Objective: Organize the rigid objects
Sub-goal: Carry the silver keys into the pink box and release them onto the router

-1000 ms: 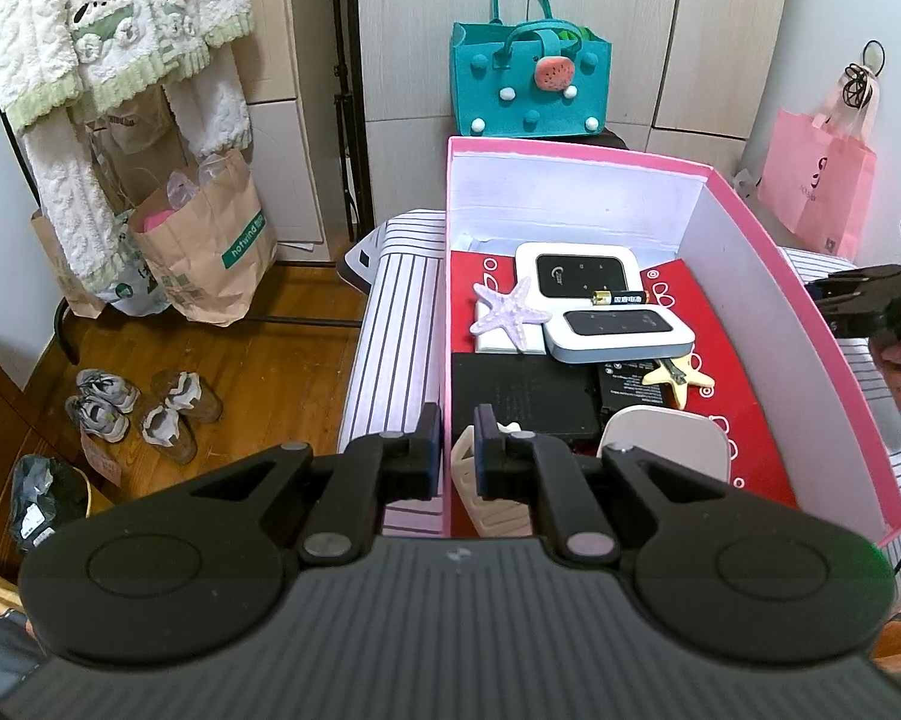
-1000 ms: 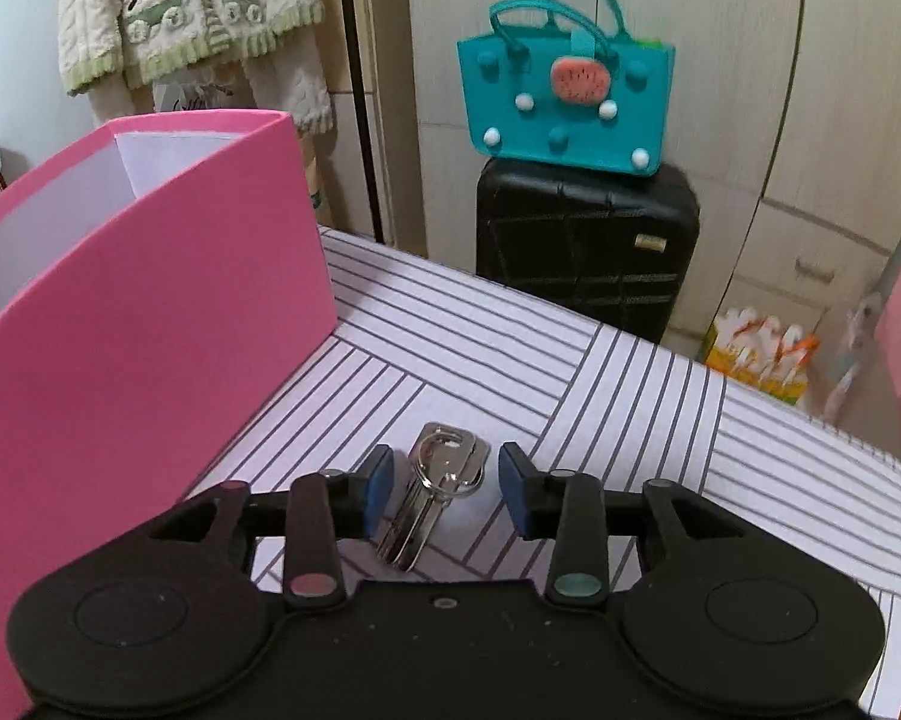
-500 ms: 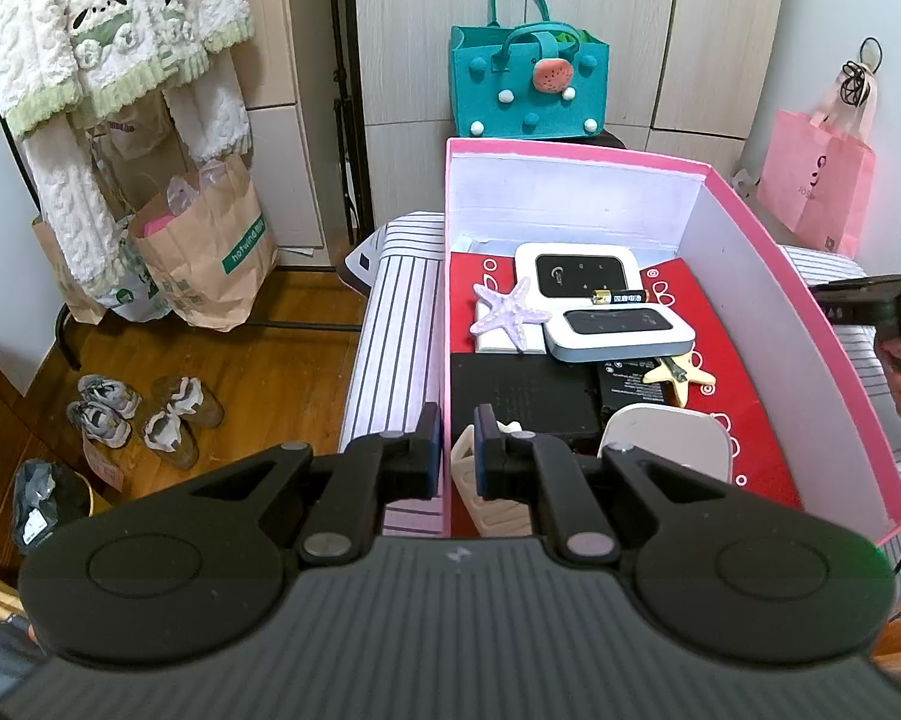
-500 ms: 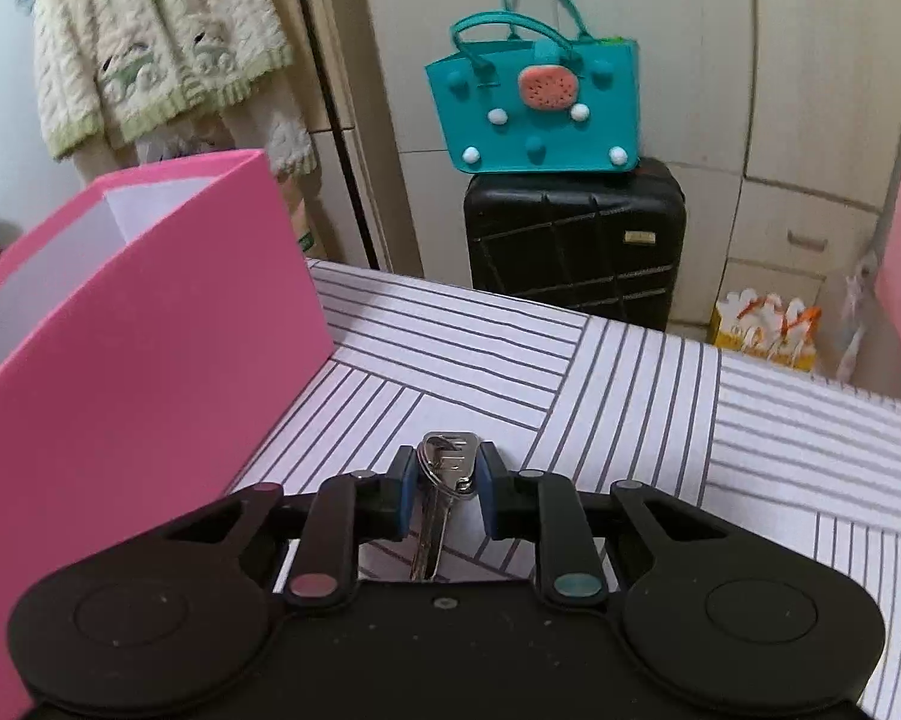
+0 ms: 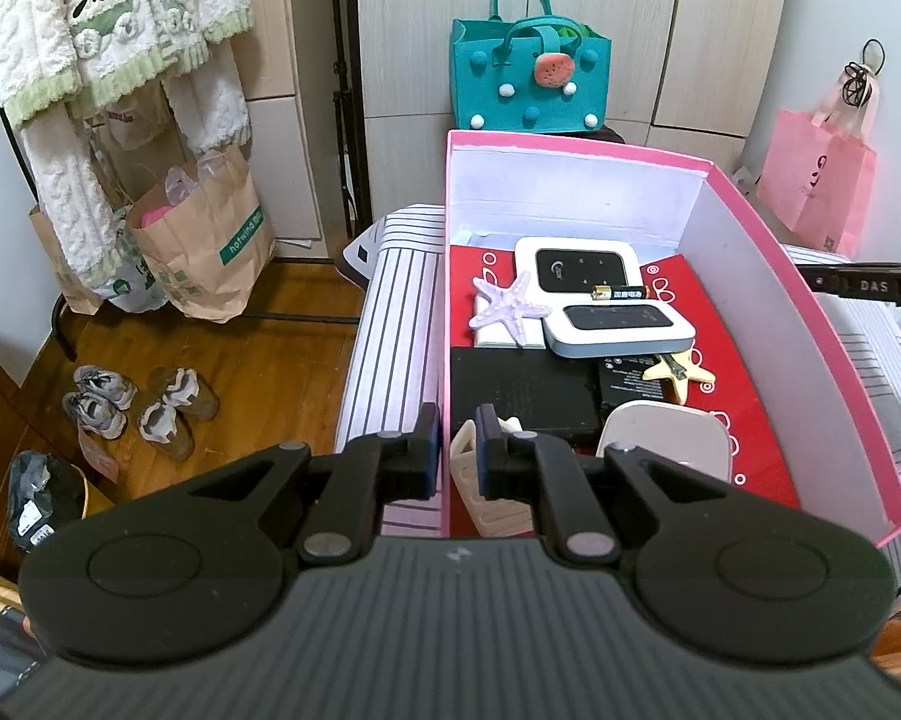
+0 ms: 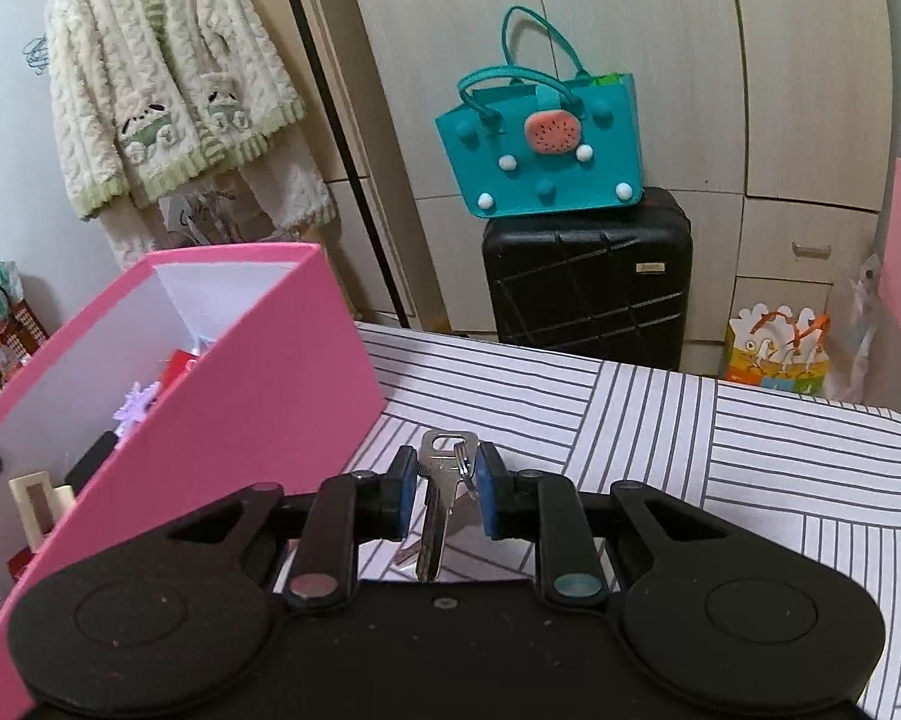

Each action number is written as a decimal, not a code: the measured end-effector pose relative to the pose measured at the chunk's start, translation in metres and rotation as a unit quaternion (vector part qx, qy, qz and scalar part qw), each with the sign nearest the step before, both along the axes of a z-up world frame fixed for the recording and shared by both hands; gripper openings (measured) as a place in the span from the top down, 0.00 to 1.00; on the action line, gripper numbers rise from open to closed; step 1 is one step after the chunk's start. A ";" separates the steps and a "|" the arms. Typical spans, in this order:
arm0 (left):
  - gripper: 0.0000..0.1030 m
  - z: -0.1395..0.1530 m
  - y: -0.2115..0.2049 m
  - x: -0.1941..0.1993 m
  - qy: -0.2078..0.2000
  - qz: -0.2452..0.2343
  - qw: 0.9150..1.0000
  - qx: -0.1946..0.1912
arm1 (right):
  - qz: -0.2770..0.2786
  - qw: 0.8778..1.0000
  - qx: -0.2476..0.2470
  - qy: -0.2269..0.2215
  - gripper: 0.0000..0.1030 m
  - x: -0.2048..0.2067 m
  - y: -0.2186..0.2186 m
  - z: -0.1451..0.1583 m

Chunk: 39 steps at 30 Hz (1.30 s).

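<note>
A pink box [image 5: 798, 324] with white inner walls stands on the striped table; it also shows in the right wrist view [image 6: 258, 372]. Inside lie two white routers [image 5: 576, 270], a lilac starfish [image 5: 507, 309], a battery [image 5: 618, 293], a yellow starfish [image 5: 678, 369], black slabs and a cream piece [image 5: 492, 504]. My left gripper [image 5: 453, 441] is shut on the box's near left wall. My right gripper [image 6: 447, 486] is shut on a bunch of silver keys [image 6: 441, 480] and holds it above the table, right of the box.
The striped table [image 6: 720, 450] stretches to the right of the box. Behind it stand a black suitcase [image 6: 588, 282] with a teal bag [image 6: 540, 144] on top, and cupboards. Shoes [image 5: 138, 408] and paper bags [image 5: 204, 246] sit on the floor at left.
My right gripper closed on the keys and lifted them off the table, rising until the box's inside shows. My left gripper kept its hold on the box wall.
</note>
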<state>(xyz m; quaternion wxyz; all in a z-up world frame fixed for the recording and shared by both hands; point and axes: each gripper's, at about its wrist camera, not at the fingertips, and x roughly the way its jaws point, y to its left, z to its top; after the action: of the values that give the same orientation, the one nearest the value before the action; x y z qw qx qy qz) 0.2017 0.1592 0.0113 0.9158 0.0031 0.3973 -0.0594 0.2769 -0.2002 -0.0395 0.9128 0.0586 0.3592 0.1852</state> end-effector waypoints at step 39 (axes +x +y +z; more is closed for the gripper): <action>0.91 0.005 -0.009 0.001 0.028 -0.034 0.998 0.039 | 0.212 0.977 0.029 -0.004 0.76 -0.015 0.145 0.086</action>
<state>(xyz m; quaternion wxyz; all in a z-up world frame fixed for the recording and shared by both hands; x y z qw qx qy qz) 0.2025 0.1505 0.0167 0.9010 0.0509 0.4243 -0.0749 0.2619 -0.0555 0.0460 0.8523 0.0067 0.3541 0.3849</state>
